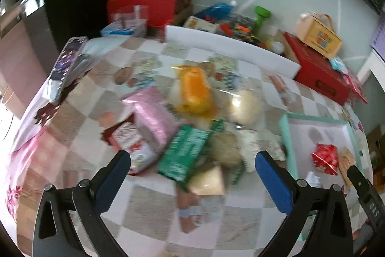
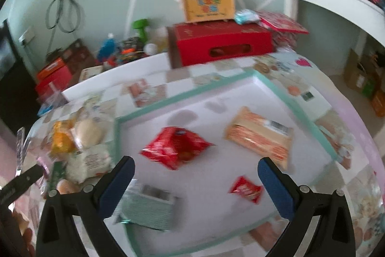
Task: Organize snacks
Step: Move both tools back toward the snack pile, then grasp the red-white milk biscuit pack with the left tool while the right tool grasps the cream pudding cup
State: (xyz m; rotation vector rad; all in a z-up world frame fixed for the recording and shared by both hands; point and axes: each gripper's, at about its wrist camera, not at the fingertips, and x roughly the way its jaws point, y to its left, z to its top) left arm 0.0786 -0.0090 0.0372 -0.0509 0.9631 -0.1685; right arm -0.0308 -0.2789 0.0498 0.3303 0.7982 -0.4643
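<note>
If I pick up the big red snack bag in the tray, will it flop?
Probably. The red snack bag looks puffy and crinkled, so likely light and squashy. Its shiny wrapper might slip. Lying flat in the tray, it shouldn't roll.

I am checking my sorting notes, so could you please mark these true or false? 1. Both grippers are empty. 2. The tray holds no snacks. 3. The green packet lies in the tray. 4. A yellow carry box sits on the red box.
1. True: the left gripper and right gripper are open and hold nothing.
2. False: the tray holds several, including a large red packet.
3. False: the green packet lies in the pile on the tablecloth.
4. True: the yellow carry box sits on the red box.
</note>
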